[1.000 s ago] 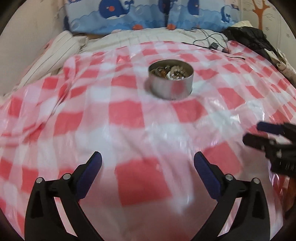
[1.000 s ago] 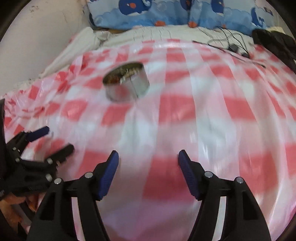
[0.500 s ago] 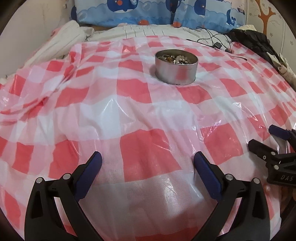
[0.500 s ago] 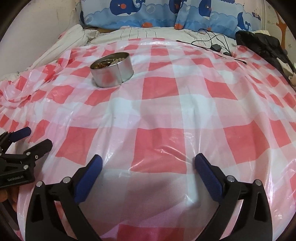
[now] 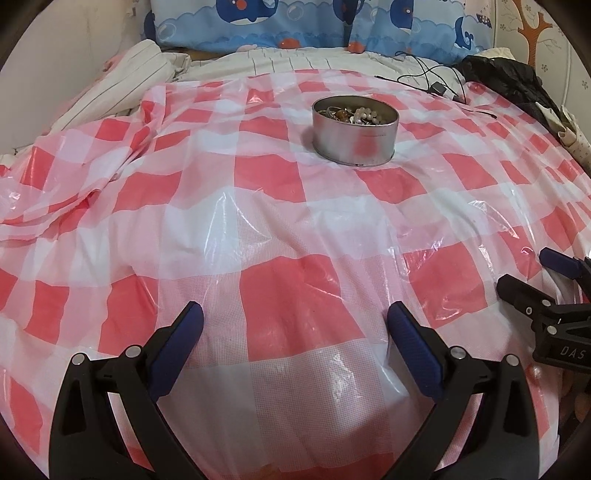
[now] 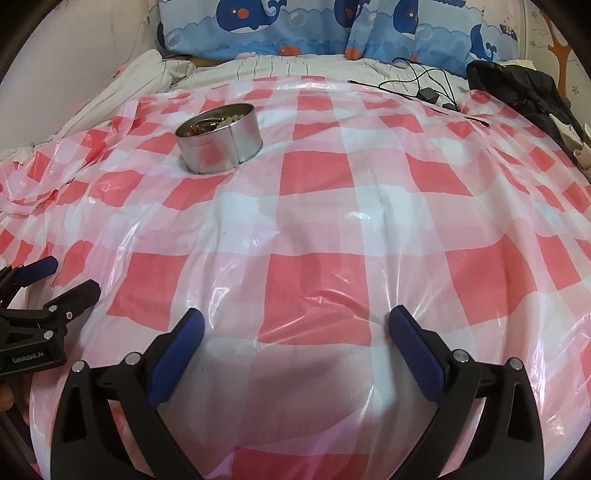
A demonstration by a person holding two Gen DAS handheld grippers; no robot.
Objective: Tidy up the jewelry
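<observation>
A round silver tin [image 5: 355, 131] full of beads and jewelry [image 5: 351, 113] stands on a red-and-white checked plastic sheet [image 5: 288, 236] spread over a bed. The right wrist view shows the same tin [image 6: 220, 138] at upper left. My left gripper [image 5: 295, 317] hangs open over the near part of the sheet, well short of the tin, nothing between its blue pads. My right gripper [image 6: 296, 321] is also open and empty, off to the right of the left one. Each gripper shows at the edge of the other's view: right gripper [image 5: 524, 271], left gripper [image 6: 72, 275].
Blue whale-print pillows [image 5: 295, 22] lie at the head of the bed. A black cable with a charger [image 5: 437, 86] and dark clothing [image 5: 517, 77] sit at the far right. A striped white blanket [image 5: 122, 85] is bunched at the far left by the wall.
The right gripper's jaws have spread wider. Both views were blurred and shifting a second ago and have settled, with the tin now sitting farther from both grippers.
</observation>
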